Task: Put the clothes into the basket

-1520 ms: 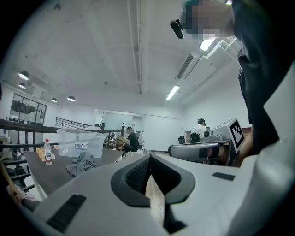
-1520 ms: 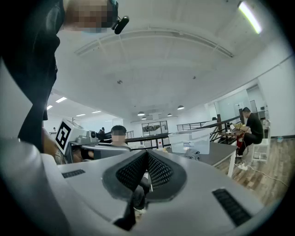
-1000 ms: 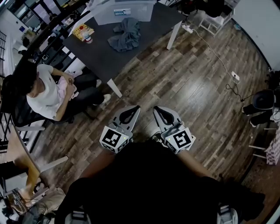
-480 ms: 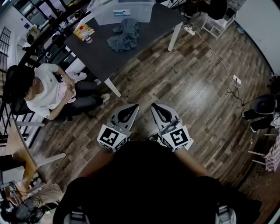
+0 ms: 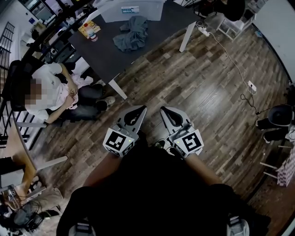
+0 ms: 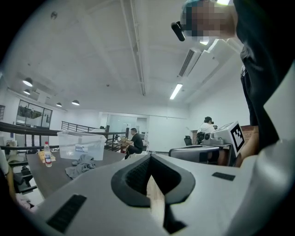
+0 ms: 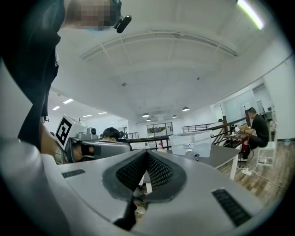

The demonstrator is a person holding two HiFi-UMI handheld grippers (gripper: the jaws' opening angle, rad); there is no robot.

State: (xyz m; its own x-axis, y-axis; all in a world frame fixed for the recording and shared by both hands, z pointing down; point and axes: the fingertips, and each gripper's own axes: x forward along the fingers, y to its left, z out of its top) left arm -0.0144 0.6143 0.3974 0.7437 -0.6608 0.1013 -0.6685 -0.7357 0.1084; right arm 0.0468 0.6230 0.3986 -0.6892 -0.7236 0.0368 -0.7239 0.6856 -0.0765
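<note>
A heap of grey clothes (image 5: 132, 34) lies on the dark table (image 5: 110, 57) at the far end of the room, beside a clear plastic bin (image 5: 131, 9). Both grippers hover side by side over the wooden floor, well short of the table. My left gripper (image 5: 141, 109) is shut with nothing in it, and so is my right gripper (image 5: 164, 109). In the left gripper view the clothes (image 6: 81, 165) and the bin (image 6: 82, 144) sit far left of my left gripper (image 6: 150, 159). In the right gripper view the bin (image 7: 191, 142) and the clothes (image 7: 192, 156) show beyond my right gripper (image 7: 146, 154).
A person in a white shirt (image 5: 50, 92) sits at the table's near left side. A water bottle (image 5: 93, 37) and a colourful packet (image 5: 87, 28) rest on the table's left part. A white table leg (image 5: 117, 88) stands ahead. A cable (image 5: 230, 60) runs across the floor at right.
Both grippers have edged a little forward toward the table, still side by side. Their jaws have stayed shut.
</note>
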